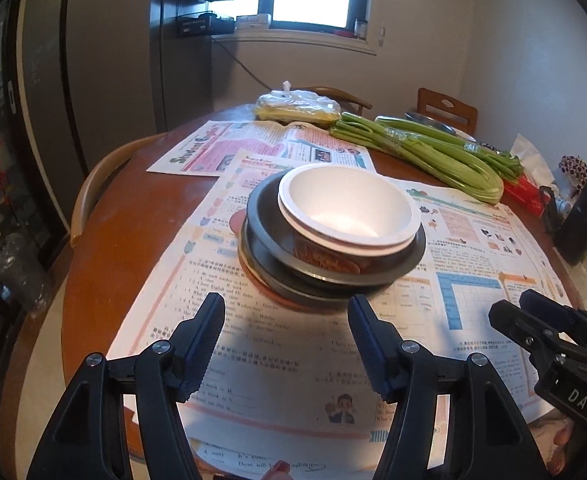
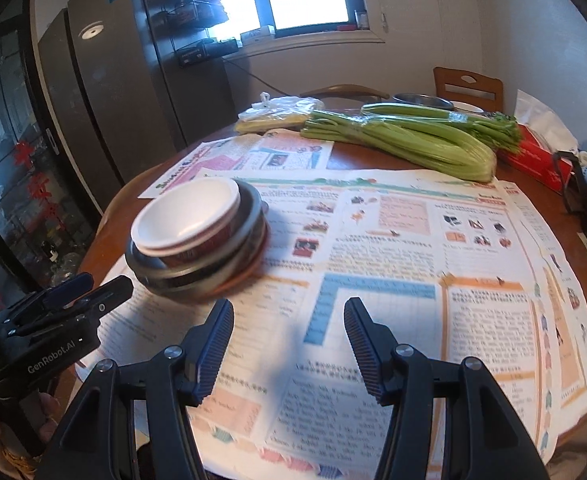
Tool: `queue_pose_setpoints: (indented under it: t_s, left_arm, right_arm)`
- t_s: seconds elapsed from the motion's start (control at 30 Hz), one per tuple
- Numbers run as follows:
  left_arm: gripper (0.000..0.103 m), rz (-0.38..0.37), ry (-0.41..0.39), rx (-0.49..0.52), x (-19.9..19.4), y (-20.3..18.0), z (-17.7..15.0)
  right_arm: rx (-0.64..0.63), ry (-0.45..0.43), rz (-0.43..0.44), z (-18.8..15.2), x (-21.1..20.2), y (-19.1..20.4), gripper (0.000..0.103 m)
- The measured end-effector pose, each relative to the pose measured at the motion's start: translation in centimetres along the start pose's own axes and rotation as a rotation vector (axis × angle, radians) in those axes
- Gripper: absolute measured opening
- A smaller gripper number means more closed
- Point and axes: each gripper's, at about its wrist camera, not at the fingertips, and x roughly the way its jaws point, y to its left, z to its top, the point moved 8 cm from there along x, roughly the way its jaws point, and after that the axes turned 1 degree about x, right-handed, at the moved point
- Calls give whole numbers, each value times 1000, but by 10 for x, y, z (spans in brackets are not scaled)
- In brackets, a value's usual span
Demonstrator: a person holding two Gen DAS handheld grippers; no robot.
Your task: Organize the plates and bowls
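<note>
Stack of nested dishes at the middle of the round wooden table, taken here as the landmark. The stack rested on spread newspaper sheets and comprised, from the top, two white-rimmed paper bowls, a dark metal bowl and, beneath, what appeared to be a reddish plate edge (largely hidden). Beyond the stack lay a bundle of green celery and a bagged yellow item; a black bottle stood to the stack's right.

The left gripper was just short of the stack's near edge, its jaws parted and empty. The right gripper was to the right of the stack and nearer the viewer, likewise parted with only newsprint between its fingers; neither tool touched a dish.

The stack looked complete, so the step in hand was judged to be either clearing away from it or a final adjustment. Done well, this would call for keeping both sets of fingers clear of the rims, since the light paper bowls sat off-centre toward the stack's right side and could tip or slide if nudged. Any correction would best be made by pinching the metal bowl's rim, not the paper ones.
</note>
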Motion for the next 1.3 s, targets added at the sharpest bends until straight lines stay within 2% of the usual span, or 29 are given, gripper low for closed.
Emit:
queue_pose_setpoints:
  t_s: [0.23, 0.4, 0.8, 1.3]
  left_arm:
    - [66, 40, 9, 16, -2, 0, -14]
    - [66, 53, 18, 11, 1, -2, -26]
    - [66, 44, 76, 43, 5, -11, -57]
    - [66, 38, 60, 61, 0, -14, -57]
  right_arm:
    - [-1, -26, -33, -16, -11, -4, 57]
    - [-13, -5, -95, -33, -6, -9, 57]
    - [4, 18, -48, -53, -9, 1, 57]
    - [-30, -3, -23, -48, -16, 21, 57]
